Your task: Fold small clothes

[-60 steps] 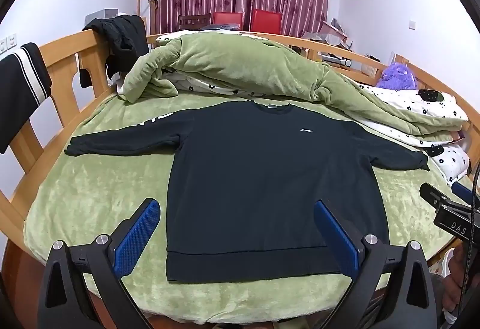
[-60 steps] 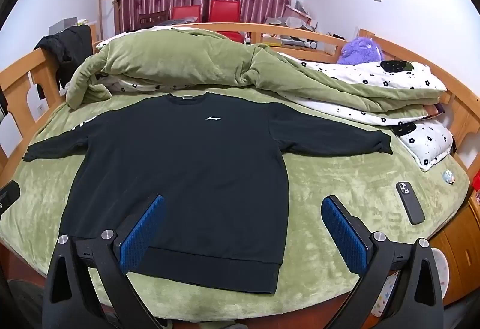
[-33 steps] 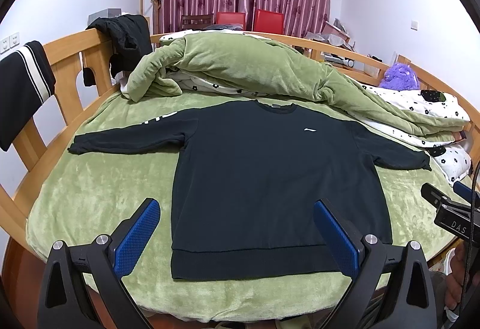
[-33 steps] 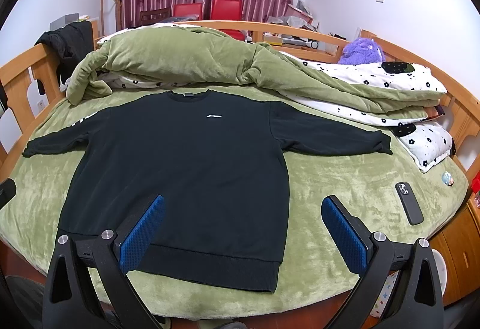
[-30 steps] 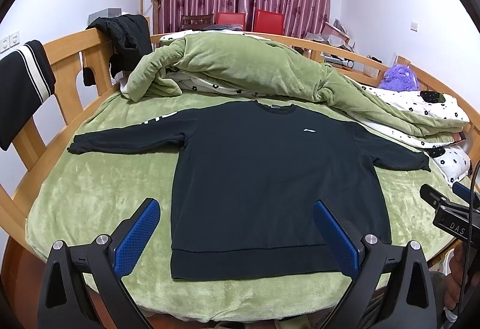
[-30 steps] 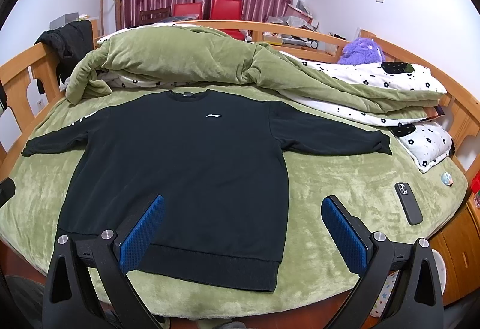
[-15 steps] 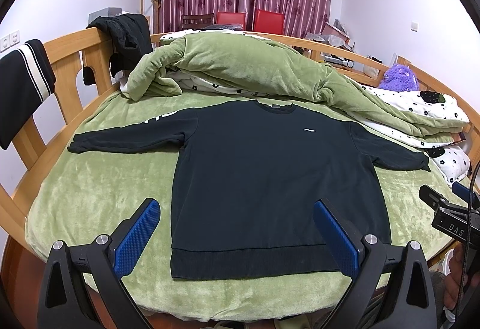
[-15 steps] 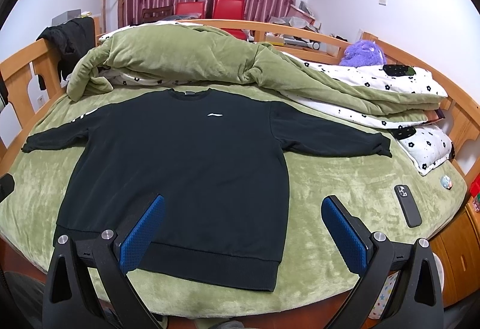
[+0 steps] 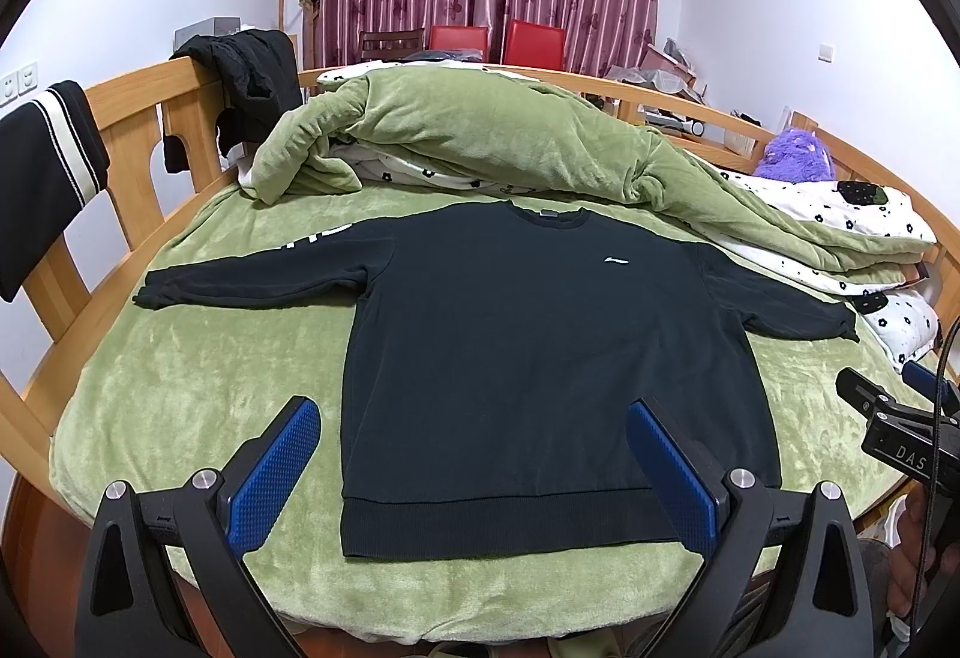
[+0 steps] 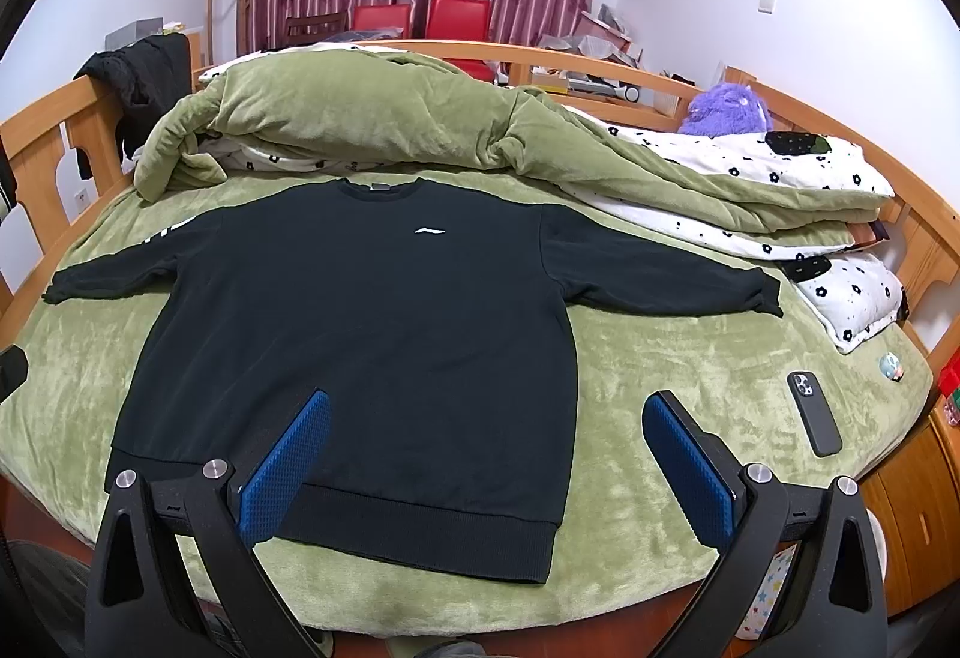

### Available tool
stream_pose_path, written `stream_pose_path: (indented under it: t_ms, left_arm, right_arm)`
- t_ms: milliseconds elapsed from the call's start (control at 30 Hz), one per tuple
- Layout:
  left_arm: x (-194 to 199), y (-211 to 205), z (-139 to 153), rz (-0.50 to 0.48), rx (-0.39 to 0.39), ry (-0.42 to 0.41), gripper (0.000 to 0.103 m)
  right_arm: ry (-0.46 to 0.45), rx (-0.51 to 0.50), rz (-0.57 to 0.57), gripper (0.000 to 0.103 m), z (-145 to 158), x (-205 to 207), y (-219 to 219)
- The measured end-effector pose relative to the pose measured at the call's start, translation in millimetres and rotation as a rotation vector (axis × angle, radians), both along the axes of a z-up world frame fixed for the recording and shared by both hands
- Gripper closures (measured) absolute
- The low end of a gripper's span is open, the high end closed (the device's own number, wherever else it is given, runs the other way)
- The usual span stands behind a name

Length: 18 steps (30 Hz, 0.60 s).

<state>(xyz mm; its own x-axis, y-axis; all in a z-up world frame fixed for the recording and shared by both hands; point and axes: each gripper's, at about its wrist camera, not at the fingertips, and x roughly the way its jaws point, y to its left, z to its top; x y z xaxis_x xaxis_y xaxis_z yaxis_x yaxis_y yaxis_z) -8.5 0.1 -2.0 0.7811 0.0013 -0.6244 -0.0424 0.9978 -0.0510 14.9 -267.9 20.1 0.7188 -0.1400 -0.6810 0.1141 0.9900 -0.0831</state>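
Green plush bed cover (image 9: 180, 394) carries a flat black long-sleeved sweatshirt (image 9: 528, 358) ahead of both spread, empty grippers, left gripper (image 9: 474, 469) and right gripper (image 10: 489, 463); folding looks unstarted, so next probably a sleeve grab.

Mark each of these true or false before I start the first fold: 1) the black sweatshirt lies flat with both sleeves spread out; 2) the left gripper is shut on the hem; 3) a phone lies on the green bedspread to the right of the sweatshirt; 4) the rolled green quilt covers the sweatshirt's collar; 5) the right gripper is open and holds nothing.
1) True. The black sweatshirt lies flat, front up, with both sleeves out to the sides.
2) False. The left gripper is open, above the hem, gripping nothing.
3) True. The phone lies on the green bedspread, apart from the sweatshirt.
4) False. The green quilt lies behind the collar, which shows fully.
5) True. The right gripper is open and holds nothing.
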Motion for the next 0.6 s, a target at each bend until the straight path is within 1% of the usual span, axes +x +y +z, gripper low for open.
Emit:
stream_pose_path:
  t_ms: [600]
  left_arm:
    - [0.4,0.8,0.0,0.0,-0.001,0.0,0.001]
  right_arm:
    - [0.001,-0.004,-0.001,0.001,-0.2,0.1,0.2]
